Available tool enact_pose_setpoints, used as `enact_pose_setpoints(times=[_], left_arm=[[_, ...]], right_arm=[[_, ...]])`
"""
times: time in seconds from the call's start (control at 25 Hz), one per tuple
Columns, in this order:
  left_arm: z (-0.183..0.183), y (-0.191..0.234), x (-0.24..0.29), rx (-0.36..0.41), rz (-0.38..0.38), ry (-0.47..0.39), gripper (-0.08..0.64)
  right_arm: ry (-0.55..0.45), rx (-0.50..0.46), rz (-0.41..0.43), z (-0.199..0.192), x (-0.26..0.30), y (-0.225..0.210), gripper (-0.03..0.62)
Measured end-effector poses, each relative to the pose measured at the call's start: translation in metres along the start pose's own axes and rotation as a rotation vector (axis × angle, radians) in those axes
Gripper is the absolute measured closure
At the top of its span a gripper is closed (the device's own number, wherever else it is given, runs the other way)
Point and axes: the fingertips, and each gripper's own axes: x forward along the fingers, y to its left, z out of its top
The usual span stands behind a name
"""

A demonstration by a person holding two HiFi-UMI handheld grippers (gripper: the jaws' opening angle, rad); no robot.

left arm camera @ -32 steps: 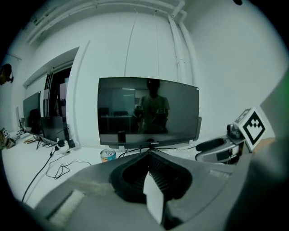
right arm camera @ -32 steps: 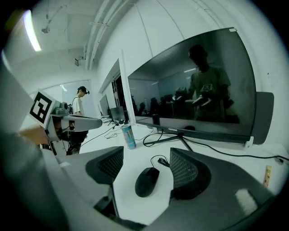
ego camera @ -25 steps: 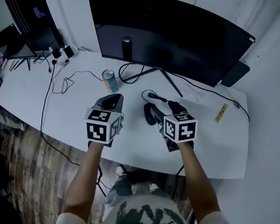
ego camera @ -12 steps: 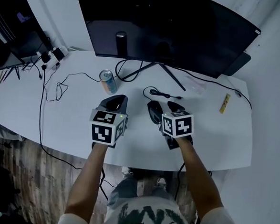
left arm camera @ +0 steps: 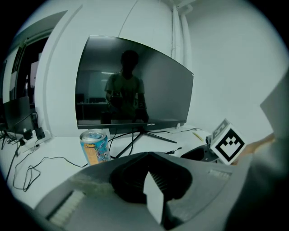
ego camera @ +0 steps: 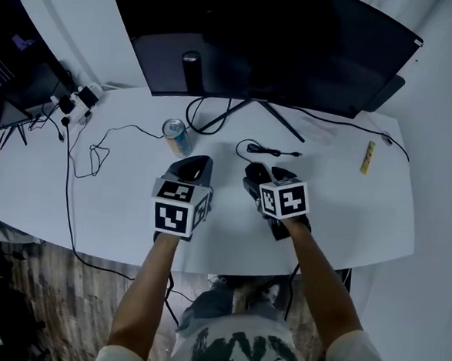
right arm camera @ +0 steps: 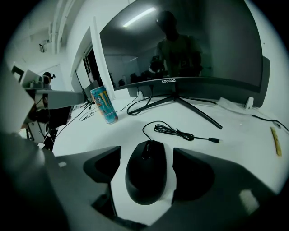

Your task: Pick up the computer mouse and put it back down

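Note:
The black computer mouse [right arm camera: 146, 176] lies flat on the white desk [ego camera: 347, 215], and its cable runs off to a coiled bundle [right arm camera: 180, 133]. My right gripper [right arm camera: 147, 153] straddles it with one jaw on each side. Bare desk shows between each jaw and the mouse, so nothing presses on it. These jaws have just been opening, with the mouse between them. From the head view the mouse [ego camera: 255, 176] sits just left of the right gripper [ego camera: 266, 176]. My left gripper [ego camera: 195, 164] hovers to the left with its tips [left arm camera: 146, 155] meeting, holding nothing.
A wide dark monitor [ego camera: 259, 39] on a V-shaped stand fills the back of the desk. A drinks can [ego camera: 176, 136] stands ahead of the left gripper. A yellow object [ego camera: 367, 156] lies at the far right, and a power strip [ego camera: 77, 100] with cables at the far left.
Both grippers have sunk toward the desk, the right one more. The right jaws now stand wider on either side of the mouse.

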Motion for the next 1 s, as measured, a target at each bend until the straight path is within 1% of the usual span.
enact_pose_setpoints(times=[0.32, 0.52, 0.72, 1.0], left_arm=[[-0.002, 0.002, 0.005, 0.039, -0.050, 0.017, 0.557], [-0.002, 0.003, 0.006, 0.044, -0.069, 0.019, 0.557], [0.003, 0.006, 0.002, 0.043, -0.065, 0.005, 0.557], [0.005, 0.008, -0.003, 0.046, -0.061, 0.002, 0.557]], right_arm=[[0.048, 0.010, -0.052, -0.009, 0.017, -0.005, 0.233], [0.079, 0.010, -0.088, -0.017, 0.021, -0.007, 0.233], [0.112, -0.041, -0.135, -0.021, 0.024, -0.007, 0.209], [0.152, -0.057, -0.126, -0.021, 0.023, -0.005, 0.236]])
